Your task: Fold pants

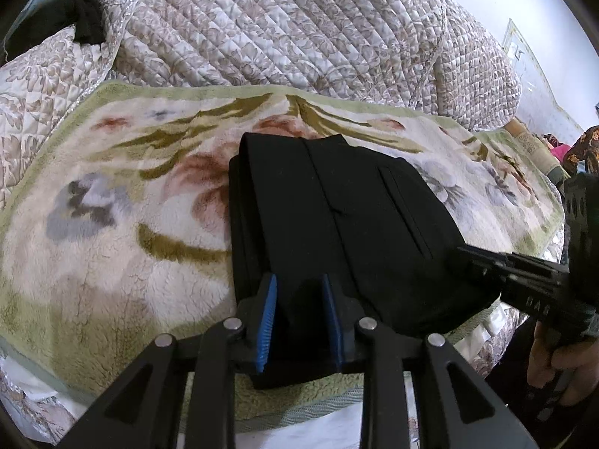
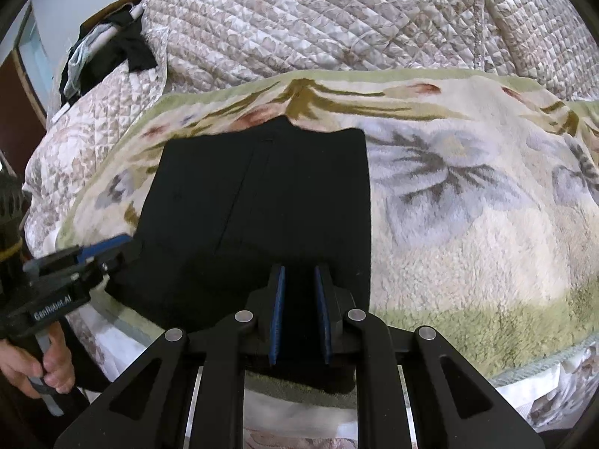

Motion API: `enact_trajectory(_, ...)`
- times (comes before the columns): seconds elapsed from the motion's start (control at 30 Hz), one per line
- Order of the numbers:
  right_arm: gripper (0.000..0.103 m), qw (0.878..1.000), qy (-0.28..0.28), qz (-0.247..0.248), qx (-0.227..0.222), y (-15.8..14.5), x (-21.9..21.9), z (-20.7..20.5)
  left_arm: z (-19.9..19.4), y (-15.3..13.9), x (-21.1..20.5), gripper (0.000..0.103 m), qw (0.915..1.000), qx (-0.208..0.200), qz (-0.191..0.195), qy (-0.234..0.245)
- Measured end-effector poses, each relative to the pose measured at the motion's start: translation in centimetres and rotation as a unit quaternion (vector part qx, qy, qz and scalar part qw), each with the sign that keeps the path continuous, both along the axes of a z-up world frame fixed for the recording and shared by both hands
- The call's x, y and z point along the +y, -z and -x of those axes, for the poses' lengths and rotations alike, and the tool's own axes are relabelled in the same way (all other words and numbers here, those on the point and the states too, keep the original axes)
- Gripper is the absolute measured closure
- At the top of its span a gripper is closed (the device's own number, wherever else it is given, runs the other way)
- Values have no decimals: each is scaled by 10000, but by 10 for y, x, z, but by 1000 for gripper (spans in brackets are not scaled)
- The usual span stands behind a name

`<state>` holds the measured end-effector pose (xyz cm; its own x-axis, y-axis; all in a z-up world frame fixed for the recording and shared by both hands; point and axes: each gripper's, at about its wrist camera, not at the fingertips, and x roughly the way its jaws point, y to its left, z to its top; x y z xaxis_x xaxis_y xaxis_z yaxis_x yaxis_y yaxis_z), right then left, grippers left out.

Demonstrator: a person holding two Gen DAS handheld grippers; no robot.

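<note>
The black pants [image 1: 337,205] [image 2: 262,194] lie folded into a thick rectangle on a floral fleece blanket [image 1: 112,224] [image 2: 449,205]. My left gripper [image 1: 299,280] sits at the near left edge of the stack. Its blue pads stand a little apart, with black cloth loose between them. The right wrist view shows the left gripper [image 2: 125,240] from the side at that same edge. My right gripper [image 2: 299,269] is at the near right edge, its pads shut on a bunch of the black cloth. In the left wrist view the right gripper [image 1: 464,252] reaches the pants' right corner.
A quilted floral bedspread [image 1: 262,18] [image 2: 337,18] rises behind the blanket. Dark clothes [image 1: 82,18] [image 2: 112,52] are piled at the far left. A person's hand [image 1: 554,359] [image 2: 33,366] holds each gripper's handle. The bed's near edge runs just under both grippers.
</note>
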<state>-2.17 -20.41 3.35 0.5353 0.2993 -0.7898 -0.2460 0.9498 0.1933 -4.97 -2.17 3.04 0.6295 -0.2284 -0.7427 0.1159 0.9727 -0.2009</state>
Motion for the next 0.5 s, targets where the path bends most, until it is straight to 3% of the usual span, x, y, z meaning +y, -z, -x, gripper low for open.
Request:
enact_trajectory(0.27, 94, 9997, -209, 149, 6, -16, 11, -56, -28, -17, 14, 75, 9998, 54, -32, -173)
enact_trajectory(0.4, 94, 9988, -459, 161, 63, -16, 26, -92, -65, -36, -3, 75, 9998, -169, -76, 94)
enact_trajectory(0.5, 94, 9986, -448, 145, 256, -3, 29, -117, -105, -20, -10, 74, 9996, 77, -2, 271)
